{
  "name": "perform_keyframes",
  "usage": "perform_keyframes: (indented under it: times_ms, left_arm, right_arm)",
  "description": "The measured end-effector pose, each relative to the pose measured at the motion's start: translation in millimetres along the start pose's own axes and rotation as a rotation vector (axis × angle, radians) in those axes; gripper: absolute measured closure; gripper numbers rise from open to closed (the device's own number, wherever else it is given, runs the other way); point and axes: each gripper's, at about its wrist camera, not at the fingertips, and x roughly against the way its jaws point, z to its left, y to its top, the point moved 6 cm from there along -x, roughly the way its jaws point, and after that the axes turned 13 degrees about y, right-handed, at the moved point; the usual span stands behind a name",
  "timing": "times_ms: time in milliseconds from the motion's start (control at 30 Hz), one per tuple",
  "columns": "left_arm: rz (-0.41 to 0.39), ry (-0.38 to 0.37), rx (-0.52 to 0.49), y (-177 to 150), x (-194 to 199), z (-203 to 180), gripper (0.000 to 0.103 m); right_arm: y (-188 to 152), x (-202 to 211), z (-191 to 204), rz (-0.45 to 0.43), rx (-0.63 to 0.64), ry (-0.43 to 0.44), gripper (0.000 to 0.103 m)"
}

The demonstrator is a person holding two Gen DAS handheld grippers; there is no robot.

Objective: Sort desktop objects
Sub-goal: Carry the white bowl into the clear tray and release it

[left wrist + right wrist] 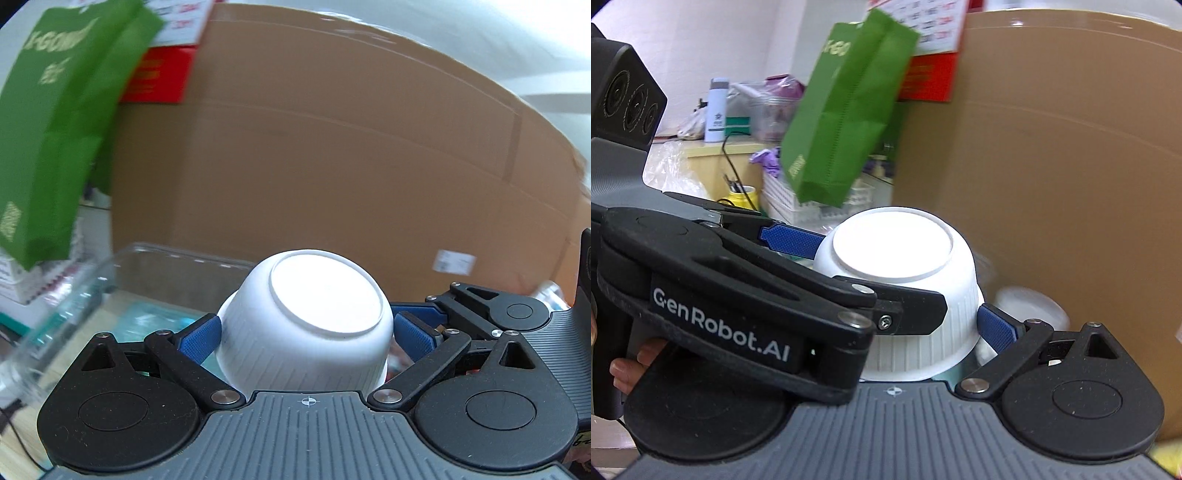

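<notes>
Left tool point(306, 332) pinches the upturned white ribbed plastic bowl point(314, 317) dead ahead; right tool point(897, 280) spread beside it

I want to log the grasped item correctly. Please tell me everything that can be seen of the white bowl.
The white bowl is matte, maybe plastic or ceramic, turned so its flat round base ring faces the camera. Fine vertical ribs run round its lower wall. The left gripper holds it with a blue pad on each side. In the right wrist view a blue pad of the right gripper also lies against its wall; the other pad is hidden.
</notes>
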Motion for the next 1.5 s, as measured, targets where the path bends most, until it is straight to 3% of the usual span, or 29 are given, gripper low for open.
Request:
perform_keyframes:
  times_ms: [333, 667, 767, 1067, 1300, 1500]
  left_arm:
    - [0.119, 0.038, 0.117, 13, -79, 81, 0.004]
    - [0.348, -0.004, 0.234, 14, -148, 116, 0.000]
    - [0.369, -0.005, 0.255, 15, -157, 124, 0.002]
    - [0.469, 0.061, 0.289, 8, -167, 125, 0.000]
    - [0.440, 0.089, 0.243, 9, -163, 121, 0.000]
    - [0.401, 0.103, 0.213, 14, -138, 106, 0.000]
  right_arm:
    - [26, -101, -28, 0.110, -0.080, 0.092, 0.005]
    - [34, -158, -54, 0.214, -0.121, 0.073, 0.006]
    - [37, -168, -60, 0.239, -0.140, 0.089, 0.008]
    - [35, -169, -65, 0.262, -0.119, 0.057, 0.005]
    - [33, -156, -60, 0.256, -0.112, 0.046, 0.002]
    - [37, -130, -52, 0.220, -0.114, 0.062, 0.001]
